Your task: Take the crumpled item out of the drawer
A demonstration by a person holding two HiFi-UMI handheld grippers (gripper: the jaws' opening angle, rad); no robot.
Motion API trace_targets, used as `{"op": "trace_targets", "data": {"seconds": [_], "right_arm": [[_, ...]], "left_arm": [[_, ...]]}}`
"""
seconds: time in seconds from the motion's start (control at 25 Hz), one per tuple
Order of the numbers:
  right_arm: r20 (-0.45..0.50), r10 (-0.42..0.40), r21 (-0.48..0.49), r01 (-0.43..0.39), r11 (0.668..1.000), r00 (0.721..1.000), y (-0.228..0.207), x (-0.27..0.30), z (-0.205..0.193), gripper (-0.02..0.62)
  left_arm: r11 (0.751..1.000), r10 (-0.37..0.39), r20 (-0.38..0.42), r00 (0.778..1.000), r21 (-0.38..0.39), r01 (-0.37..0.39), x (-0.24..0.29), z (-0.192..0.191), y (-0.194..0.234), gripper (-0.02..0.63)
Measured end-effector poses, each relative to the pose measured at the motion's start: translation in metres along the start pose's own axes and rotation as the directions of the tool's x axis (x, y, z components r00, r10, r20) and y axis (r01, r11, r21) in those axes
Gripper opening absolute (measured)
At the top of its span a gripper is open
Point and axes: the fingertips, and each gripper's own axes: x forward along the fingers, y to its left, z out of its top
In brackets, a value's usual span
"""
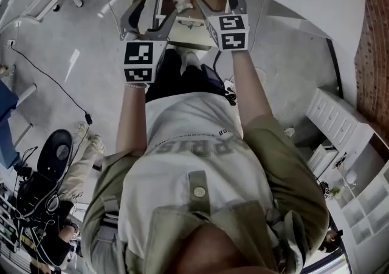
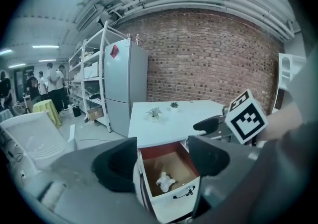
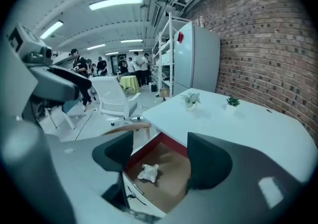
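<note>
A white desk drawer [image 1: 188, 31] stands pulled out under the table edge. A crumpled white paper wad [image 1: 182, 3] lies on its brown bottom. In the left gripper view the wad [image 2: 165, 182] sits near the drawer's white front [image 2: 175, 204]. In the right gripper view the wad [image 3: 148, 172] rests left of the middle, below the red inner wall [image 3: 144, 151]. My left gripper [image 1: 149, 17] hovers above the drawer's near left, open and empty. My right gripper [image 1: 220, 0] hangs over its right side, also open and empty. Neither touches the wad.
The white table [image 2: 169, 118] carries two small potted plants [image 2: 154, 112] near its far side. A curved wooden chair back [image 3: 126, 128] stands left of the drawer. Behind are a white office chair [image 3: 114, 99], a fridge [image 2: 124, 84], shelving and people. The person's legs stand just before the drawer.
</note>
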Motion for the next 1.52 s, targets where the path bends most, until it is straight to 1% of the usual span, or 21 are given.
{"op": "trace_targets", "data": {"seconds": [0.12,0.2,0.28,0.44,0.68,0.88,0.96,1.24,1.32,1.4,1.52], "right_arm": [[-0.072,0.051,-0.052,-0.055,0.997,0.996,0.005,0.031,-0.021,0.341],[-0.125,0.086,-0.083,-0.097,0.992,0.988,0.01,0.051,-0.038,0.339],[-0.188,0.12,-0.114,-0.143,0.983,0.975,0.014,0.071,-0.057,0.338],[-0.308,0.172,-0.148,-0.226,0.963,0.936,0.02,0.112,-0.097,0.338],[-0.466,0.227,-0.167,-0.337,0.927,0.855,0.033,0.16,-0.158,0.337],[-0.556,0.242,-0.17,-0.394,0.903,0.795,0.034,0.188,-0.193,0.327],[-0.589,0.243,-0.176,-0.416,0.892,0.77,0.037,0.195,-0.205,0.327],[-0.711,0.234,-0.201,-0.51,0.836,0.663,0.038,0.214,-0.249,0.299],[-0.733,0.228,-0.202,-0.524,0.827,0.641,0.042,0.22,-0.264,0.294],[-0.742,0.22,-0.21,-0.532,0.82,0.633,0.043,0.226,-0.272,0.284],[-0.734,0.198,-0.255,-0.533,0.807,0.65,0.043,0.239,-0.27,0.245]], "left_arm": [[1.0,-0.018,-0.013,1.0,0.009,0.018,0.013,-0.004,-0.002,0.337],[1.0,-0.028,-0.022,0.999,0.012,0.028,0.021,-0.007,-0.003,0.337],[0.999,-0.034,-0.031,0.999,0.018,0.035,0.028,-0.011,-0.002,0.337],[0.999,-0.043,-0.047,0.998,0.025,0.044,0.043,-0.023,0.006,0.337],[0.999,-0.031,-0.066,0.997,0.017,0.032,0.058,-0.049,0.026,0.337],[1.0,-0.021,-0.073,0.997,0.016,0.022,0.071,-0.061,0.034,0.337],[1.0,-0.024,-0.073,0.997,0.011,0.025,0.073,-0.066,0.032,0.337],[0.999,-0.04,-0.082,0.996,0.015,0.041,0.09,-0.082,0.023,0.337],[0.999,-0.037,-0.081,0.996,0.015,0.039,0.093,-0.09,0.024,0.337],[0.999,-0.035,-0.081,0.996,0.016,0.036,0.096,-0.095,0.025,0.337],[0.999,-0.03,-0.086,0.996,0.017,0.032,0.1,-0.098,0.034,0.337]]}}
